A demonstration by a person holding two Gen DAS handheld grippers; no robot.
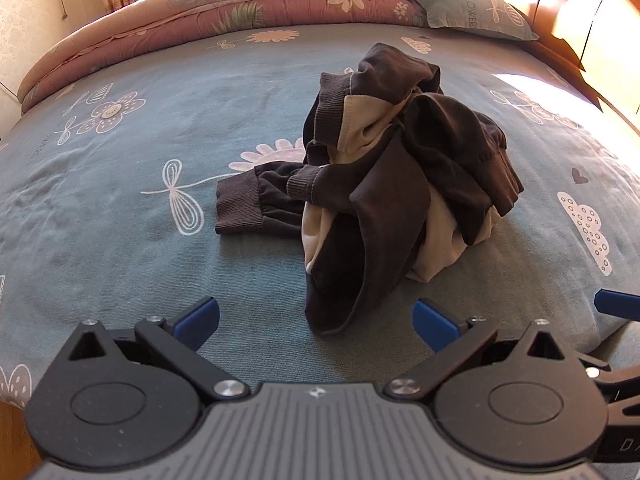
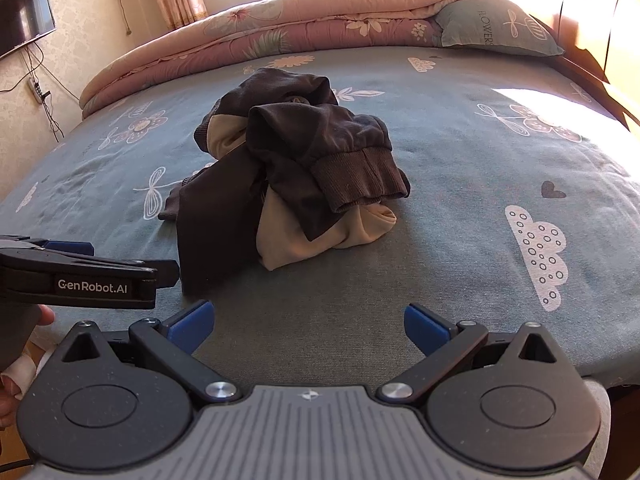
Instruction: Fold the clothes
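Lying crumpled on bed: dark garment, grippers apart.

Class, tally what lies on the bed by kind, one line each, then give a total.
Crumpled dark garment with cream lining: 1
Folded pink quilt: 1
Pillow: 1
Total: 3

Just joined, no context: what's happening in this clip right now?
A person holds a gripper in each hand over a bed, about to fold clothes. A dark garment with a cream lining lies crumpled in a heap mid-bed, one ribbed cuff trailing out flat. The left gripper and right gripper are both open, short of the heap and touching nothing. Folding hasn't started. A folded quilt and a pillow sit at the far end.
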